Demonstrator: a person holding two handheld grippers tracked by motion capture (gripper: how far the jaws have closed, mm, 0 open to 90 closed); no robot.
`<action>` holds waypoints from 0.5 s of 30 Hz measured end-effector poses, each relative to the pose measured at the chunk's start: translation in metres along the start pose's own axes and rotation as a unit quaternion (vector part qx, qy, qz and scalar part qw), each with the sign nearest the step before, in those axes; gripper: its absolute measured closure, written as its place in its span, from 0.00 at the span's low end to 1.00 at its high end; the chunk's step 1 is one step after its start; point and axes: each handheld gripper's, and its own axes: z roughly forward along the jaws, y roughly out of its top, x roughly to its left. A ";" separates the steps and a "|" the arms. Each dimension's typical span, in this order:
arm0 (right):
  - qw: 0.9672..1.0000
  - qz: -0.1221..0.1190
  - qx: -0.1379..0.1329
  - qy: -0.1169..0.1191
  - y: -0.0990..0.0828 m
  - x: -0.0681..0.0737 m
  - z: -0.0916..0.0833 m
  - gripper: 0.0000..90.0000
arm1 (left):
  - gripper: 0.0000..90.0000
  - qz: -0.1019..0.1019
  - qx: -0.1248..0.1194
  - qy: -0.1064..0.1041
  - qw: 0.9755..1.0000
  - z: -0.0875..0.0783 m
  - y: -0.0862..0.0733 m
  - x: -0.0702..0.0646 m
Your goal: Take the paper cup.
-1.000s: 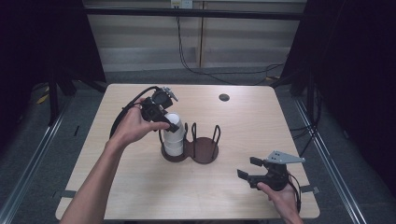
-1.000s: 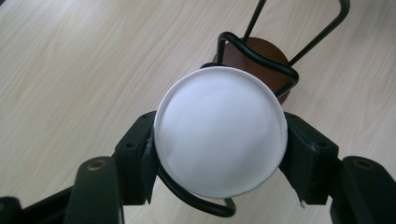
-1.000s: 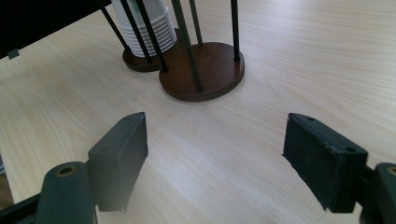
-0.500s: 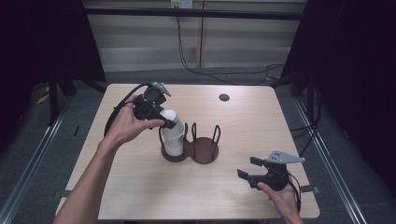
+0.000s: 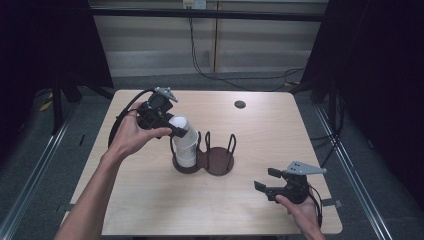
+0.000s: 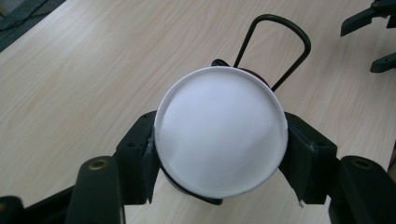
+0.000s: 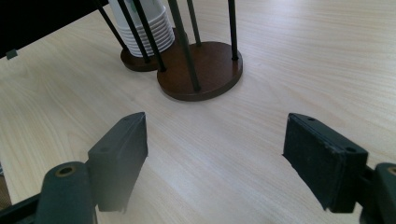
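Cup (image 5: 180,129), plain white with no readable print, is clamped in my left tongs (image 5: 176,131) atop the stack in the holder (image 5: 217,162), frame centre; right tongs (image 5: 267,180) gape empty, lower right.

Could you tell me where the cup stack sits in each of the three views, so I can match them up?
High view: cup stack left of centre, in the holder's left ring, gripped by the left gripper.
Left gripper view: centre, top cup seen from above, between the jaws.
Right gripper view: top left.
Shared landmark: the holder's wire loops.
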 end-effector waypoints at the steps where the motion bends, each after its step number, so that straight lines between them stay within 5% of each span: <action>1: 1.000 0.000 0.000 0.000 0.000 0.000 0.000 0.24 | 0.41 0.001 -0.002 0.000 1.000 -0.001 -0.001 0.000; 9: 1.000 -0.001 0.000 0.000 0.000 0.000 0.000 0.24 | 0.41 0.010 -0.021 0.002 1.000 -0.006 -0.005 0.002; 15: 1.000 -0.002 0.000 0.000 0.000 0.000 0.000 0.24 | 0.41 -0.004 -0.055 0.007 0.998 -0.013 -0.010 0.002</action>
